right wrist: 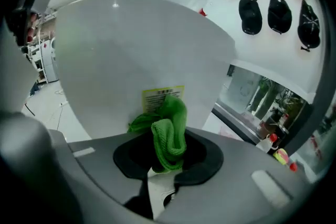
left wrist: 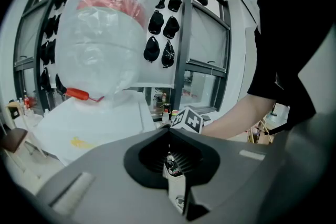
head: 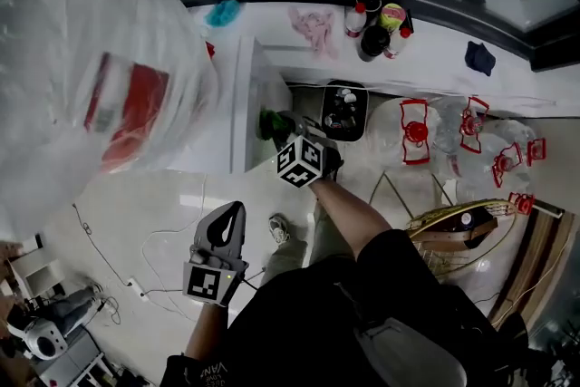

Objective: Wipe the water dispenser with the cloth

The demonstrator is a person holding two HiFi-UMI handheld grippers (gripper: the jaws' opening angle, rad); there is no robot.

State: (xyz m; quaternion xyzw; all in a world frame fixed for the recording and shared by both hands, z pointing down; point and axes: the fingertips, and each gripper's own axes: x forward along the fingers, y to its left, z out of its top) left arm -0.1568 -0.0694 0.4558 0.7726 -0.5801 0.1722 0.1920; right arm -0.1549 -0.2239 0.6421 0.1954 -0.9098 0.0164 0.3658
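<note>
The white water dispenser [head: 243, 104] stands at the middle left, and a large plastic-wrapped water bottle [head: 91, 77] sits on top of it. My right gripper [head: 276, 128] is shut on a green cloth [head: 270, 122] and holds it against the dispenser's side. In the right gripper view the cloth [right wrist: 169, 134] bunches between the jaws of my right gripper [right wrist: 167, 159], against the white wall [right wrist: 131, 60] just below a yellow label [right wrist: 161, 95]. My left gripper [head: 231, 222] hangs lower, off the dispenser. In its own view the left gripper [left wrist: 170, 139] is shut on nothing.
Sauce bottles [head: 376, 23], a pink rag [head: 313, 27] and a teal rag [head: 222, 12] lie on the sill behind. A black tray [head: 344, 111] and empty jugs with red handles [head: 415, 131] stand to the right. Cables [head: 109, 267] trail on the floor at left.
</note>
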